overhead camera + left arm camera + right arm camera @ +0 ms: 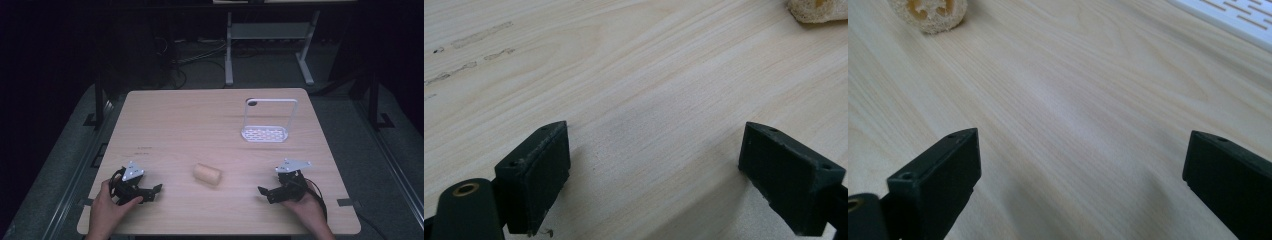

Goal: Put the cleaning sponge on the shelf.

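A tan loofah sponge (207, 174) lies on its side near the middle front of the wooden table (190, 120). It shows at the top right of the left gripper view (819, 10) and at the top left of the right gripper view (928, 12). My left gripper (152, 192) rests open on the table at the front left, with bare wood between its jaws (654, 155). My right gripper (265, 192) rests open at the front right, also holding nothing (1080, 165). Both point inward toward the sponge, each a hand's width from it.
A white rack (265, 132) with a slotted base and an upright loop frame stands at the back right of the table; its base edge (1233, 17) shows in the right gripper view. Faint pencil marks (474, 37) lie on the wood at left. Dark floor surrounds the table.
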The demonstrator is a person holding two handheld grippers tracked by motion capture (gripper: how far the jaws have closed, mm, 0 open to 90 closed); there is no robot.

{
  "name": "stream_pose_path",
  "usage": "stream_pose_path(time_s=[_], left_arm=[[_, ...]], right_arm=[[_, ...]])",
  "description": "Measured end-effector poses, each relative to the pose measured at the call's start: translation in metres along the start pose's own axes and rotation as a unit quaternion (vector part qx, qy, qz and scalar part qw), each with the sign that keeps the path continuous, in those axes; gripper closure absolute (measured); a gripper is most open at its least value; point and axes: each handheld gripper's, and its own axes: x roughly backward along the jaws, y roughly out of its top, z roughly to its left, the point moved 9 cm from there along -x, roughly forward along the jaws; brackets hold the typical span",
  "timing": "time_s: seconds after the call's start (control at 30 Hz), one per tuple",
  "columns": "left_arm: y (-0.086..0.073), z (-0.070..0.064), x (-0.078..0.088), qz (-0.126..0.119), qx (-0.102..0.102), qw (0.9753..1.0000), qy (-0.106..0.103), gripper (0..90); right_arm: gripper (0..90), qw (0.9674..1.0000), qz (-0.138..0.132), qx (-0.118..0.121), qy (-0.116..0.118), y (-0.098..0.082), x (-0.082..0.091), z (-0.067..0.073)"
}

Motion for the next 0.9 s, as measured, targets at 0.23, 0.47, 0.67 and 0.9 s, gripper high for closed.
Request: stream_pose_path(time_s=[0.23, 0.47, 0.67, 0.9], left_arm=[[0.0, 0.0, 0.0, 0.0, 0.0, 1.0, 0.0, 12.6], [0.0, 0.0, 0.0, 0.0, 0.0, 1.0, 0.0, 12.6], [0.0, 0.0, 0.0, 0.0, 0.0, 1.0, 0.0, 12.6], [0.0, 0.0, 0.0, 0.0, 0.0, 1.0, 0.0, 12.6]], right_arm=[[1.9, 0.9999, 0.002, 0.009, 0.007, 0.006, -0.003, 0.001], [1.9, 0.9998, 0.001, 0.013, 0.015, 0.013, -0.005, 0.004], [1.9, 0.9995, -0.002, 0.021, 0.023, 0.02, -0.007, 0.008], [1.9, 0.9989, -0.001, 0.031, 0.034, 0.029, -0.01, 0.014]])
